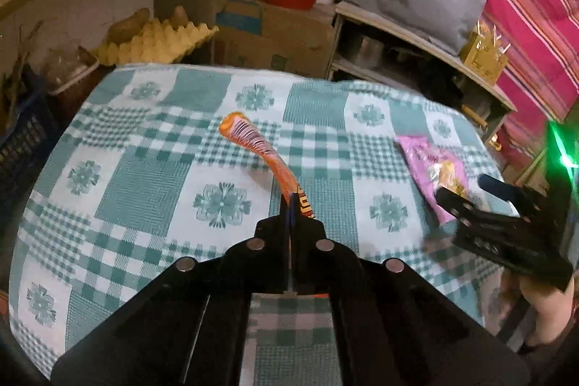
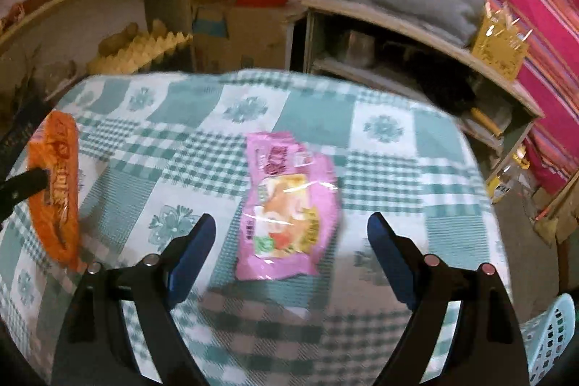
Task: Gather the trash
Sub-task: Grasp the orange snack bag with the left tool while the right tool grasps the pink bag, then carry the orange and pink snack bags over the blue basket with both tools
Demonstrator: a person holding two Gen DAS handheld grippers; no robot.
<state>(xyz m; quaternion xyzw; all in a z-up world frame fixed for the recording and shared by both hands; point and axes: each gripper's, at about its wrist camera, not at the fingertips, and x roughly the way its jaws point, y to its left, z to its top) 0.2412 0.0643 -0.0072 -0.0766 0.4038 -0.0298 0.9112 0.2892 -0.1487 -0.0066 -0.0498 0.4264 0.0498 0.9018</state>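
Two tools: left tool point(image 1: 292, 205) clamped on orange wrapper point(image 1: 249, 140), right tool point(image 2: 291, 234) agape over pink wrapper point(image 2: 289, 201).

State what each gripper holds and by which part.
Left gripper: shut on the orange wrapper, pinched at its near end. Right gripper: open, holding nothing; the pink wrapper lies on the table.

Two wrappers on the table point(image 2: 391, 169): one point(image 2: 59, 183) left, one point(image 2: 286, 205) right.
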